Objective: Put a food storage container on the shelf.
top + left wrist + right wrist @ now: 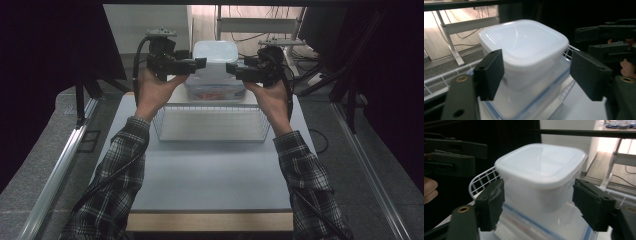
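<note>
Flanking the white tub from either side, left tongs and right tongs stand apart — unclamped (tub stacked on a blue-rimmed container).

Glossy white plastic tub; wire basket

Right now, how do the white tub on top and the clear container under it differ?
The white tub is opaque and milky; the clear container is see-through with a blue-trimmed rim. The white tub stands on top, while the clear container sits below it, beside the wire basket. The white tub looks narrower at its base than the clear container's top. Both are squarish plastic boxes with rounded corners, and each has a lid on.
</note>
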The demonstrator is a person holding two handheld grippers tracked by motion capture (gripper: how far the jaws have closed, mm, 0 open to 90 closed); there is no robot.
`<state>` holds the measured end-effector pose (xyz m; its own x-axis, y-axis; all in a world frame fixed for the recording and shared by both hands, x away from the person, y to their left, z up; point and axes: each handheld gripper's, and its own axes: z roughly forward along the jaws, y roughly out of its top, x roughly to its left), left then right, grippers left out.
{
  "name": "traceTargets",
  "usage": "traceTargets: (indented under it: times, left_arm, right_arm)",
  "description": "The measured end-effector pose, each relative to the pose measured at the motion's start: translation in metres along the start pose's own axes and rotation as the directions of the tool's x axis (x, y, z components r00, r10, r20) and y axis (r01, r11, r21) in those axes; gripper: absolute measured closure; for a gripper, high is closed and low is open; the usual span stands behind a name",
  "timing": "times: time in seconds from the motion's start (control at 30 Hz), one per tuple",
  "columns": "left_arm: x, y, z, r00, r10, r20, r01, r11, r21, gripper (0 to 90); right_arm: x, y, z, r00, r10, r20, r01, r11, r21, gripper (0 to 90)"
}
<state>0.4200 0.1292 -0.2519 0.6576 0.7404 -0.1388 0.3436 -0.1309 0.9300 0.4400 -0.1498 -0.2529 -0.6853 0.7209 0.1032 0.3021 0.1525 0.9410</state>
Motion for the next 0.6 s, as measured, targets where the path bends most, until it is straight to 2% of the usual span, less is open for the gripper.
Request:
traceTargets:
  times: [0.2,0.43,0.6]
  left_arm:
    - [-0.006,-0.029,-0.006,0.9998,0.016,0.01,-0.016,0.9995,0.028,15.5]
    - [-0.01,-0.062,-0.011,0.9991,0.025,0.033,-0.026,0.9986,0.046,8.7]
    - [-0.013,-0.08,-0.015,0.9983,0.036,0.046,-0.039,0.998,0.051,5.3]
  right_arm:
    - [0.003,-0.024,-0.011,0.9992,-0.022,-0.033,0.022,1.0,-0.002,12.9]
    - [0.004,-0.051,-0.02,0.9977,-0.024,-0.064,0.025,1.0,0.008,9.7]
    - [0.008,-0.072,-0.024,0.9962,-0.039,-0.078,0.041,0.999,0.026,8.1]
